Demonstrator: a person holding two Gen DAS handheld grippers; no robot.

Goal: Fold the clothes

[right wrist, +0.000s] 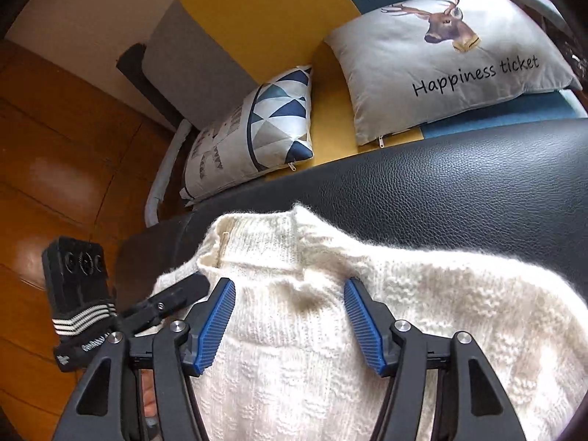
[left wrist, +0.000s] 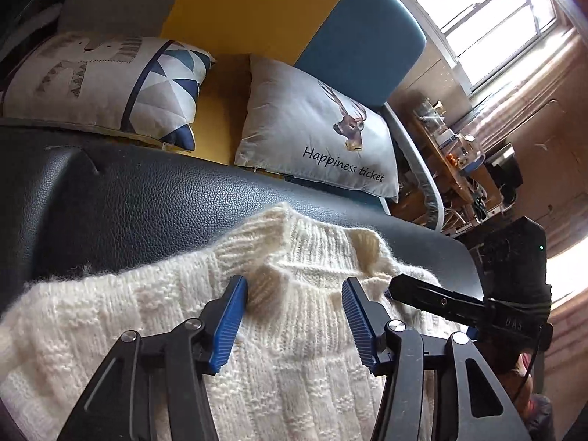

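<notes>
A fluffy white knit sweater (left wrist: 294,367) lies on a black leather surface (left wrist: 147,202), its ribbed collar (left wrist: 312,250) pointing away from me. My left gripper (left wrist: 296,290) is open just over the collar's base, blue pads (left wrist: 229,323) wide apart and nothing pinched. One finger (left wrist: 422,294) of the right gripper rests on the sweater close beside it. In the right wrist view the same sweater (right wrist: 294,367) and collar (right wrist: 264,246) sit under my open right gripper (right wrist: 290,286). A finger (right wrist: 176,294) of the left gripper shows at its left, by the sweater's edge.
Behind the leather surface (right wrist: 441,183) is a yellow and blue sofa (left wrist: 257,11) with a deer pillow (left wrist: 312,128) and a triangle-pattern pillow (left wrist: 110,84). Wooden floor (right wrist: 55,147) lies beyond the left edge. A cluttered desk (left wrist: 452,154) stands under a bright window.
</notes>
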